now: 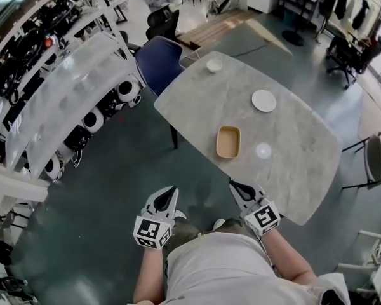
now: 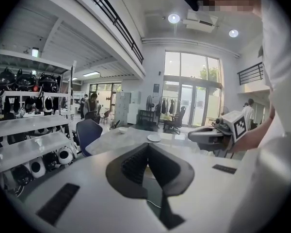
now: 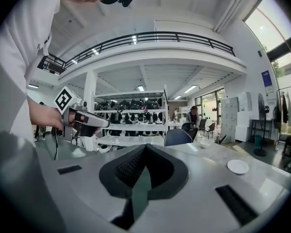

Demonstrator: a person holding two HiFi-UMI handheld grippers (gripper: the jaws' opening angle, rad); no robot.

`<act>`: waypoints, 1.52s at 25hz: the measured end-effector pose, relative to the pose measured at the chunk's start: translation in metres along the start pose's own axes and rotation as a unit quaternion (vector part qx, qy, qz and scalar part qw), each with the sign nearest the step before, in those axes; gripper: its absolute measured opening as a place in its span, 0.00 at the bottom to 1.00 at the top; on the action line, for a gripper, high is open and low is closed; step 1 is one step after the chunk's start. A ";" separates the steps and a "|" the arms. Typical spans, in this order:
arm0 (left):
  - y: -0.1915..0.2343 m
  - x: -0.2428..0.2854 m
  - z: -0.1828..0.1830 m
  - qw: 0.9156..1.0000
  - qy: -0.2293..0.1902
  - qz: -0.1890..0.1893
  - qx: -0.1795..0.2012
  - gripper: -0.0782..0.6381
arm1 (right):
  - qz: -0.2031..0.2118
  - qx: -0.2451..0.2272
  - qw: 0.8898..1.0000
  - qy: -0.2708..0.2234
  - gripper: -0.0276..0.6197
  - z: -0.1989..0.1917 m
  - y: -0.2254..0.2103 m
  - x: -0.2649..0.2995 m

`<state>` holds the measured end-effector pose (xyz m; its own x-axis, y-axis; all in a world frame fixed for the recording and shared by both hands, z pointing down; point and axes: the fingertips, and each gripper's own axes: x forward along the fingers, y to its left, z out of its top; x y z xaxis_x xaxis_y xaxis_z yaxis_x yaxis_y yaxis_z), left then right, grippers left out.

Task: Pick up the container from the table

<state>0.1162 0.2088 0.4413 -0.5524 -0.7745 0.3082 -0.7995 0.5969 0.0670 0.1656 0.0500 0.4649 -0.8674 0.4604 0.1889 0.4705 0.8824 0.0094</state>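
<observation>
The left gripper (image 1: 169, 196) hovers closed and empty short of the desk (image 1: 292, 164), whose shallow tan container (image 1: 228, 142) lies beyond the likewise closed, empty right gripper (image 1: 238, 188), so the reach comes next, likely opening a gripper over one wall.

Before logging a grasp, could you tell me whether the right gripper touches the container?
Apart: head view shows a clear gap between the right gripper and the container.
</observation>
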 end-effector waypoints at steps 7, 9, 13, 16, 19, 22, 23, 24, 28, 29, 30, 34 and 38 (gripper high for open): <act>0.065 0.032 0.002 1.000 0.000 -0.006 -0.006 0.11 | -0.005 0.003 1.000 0.011 0.06 0.003 -0.016 0.069; 0.091 0.043 0.008 1.000 0.000 -0.013 0.000 0.11 | -0.012 0.002 1.000 0.012 0.06 0.010 -0.023 0.095; 0.150 0.064 0.025 0.999 -0.005 -0.034 0.007 0.11 | -0.034 -0.001 0.999 0.015 0.06 0.029 -0.035 0.154; 0.190 0.079 0.037 0.998 -0.012 -0.058 0.014 0.11 | -0.053 -0.002 0.998 0.019 0.06 0.040 -0.042 0.194; 0.220 0.091 0.039 0.996 -0.009 -0.086 0.025 0.11 | -0.069 -0.002 0.997 0.026 0.06 0.042 -0.044 0.228; 0.242 0.104 0.036 0.993 -0.001 -0.113 0.037 0.11 | -0.087 -0.001 0.996 0.030 0.06 0.045 -0.046 0.254; 0.249 0.108 0.035 0.992 0.002 -0.120 0.040 0.11 | -0.092 0.000 0.995 0.032 0.06 0.046 -0.047 0.261; 0.255 0.113 0.036 0.991 0.004 -0.126 0.041 0.11 | -0.097 0.000 0.995 0.034 0.06 0.047 -0.048 0.268; 0.263 0.132 0.037 0.988 0.012 -0.149 0.035 0.11 | -0.117 0.006 0.992 0.053 0.06 0.048 -0.057 0.279; 0.262 0.137 0.037 0.987 0.014 -0.156 0.033 0.11 | -0.123 0.009 0.991 0.058 0.06 0.046 -0.060 0.278; 0.259 0.142 0.035 0.986 0.018 -0.163 0.033 0.11 | -0.129 0.012 0.990 0.062 0.06 0.044 -0.064 0.276; 0.244 0.168 0.032 0.981 0.036 -0.188 0.041 0.11 | -0.155 0.029 0.985 0.069 0.06 0.032 -0.085 0.262; 0.227 0.197 0.030 0.973 0.061 -0.217 0.041 0.11 | -0.179 0.046 0.980 0.079 0.06 0.021 -0.106 0.245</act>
<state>-0.1808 0.1852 0.4889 -0.1297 -0.9163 0.3788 -0.9702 0.1961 0.1422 -0.1006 0.0714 0.4891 -0.9351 0.1048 0.3386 0.1169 0.9930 0.0155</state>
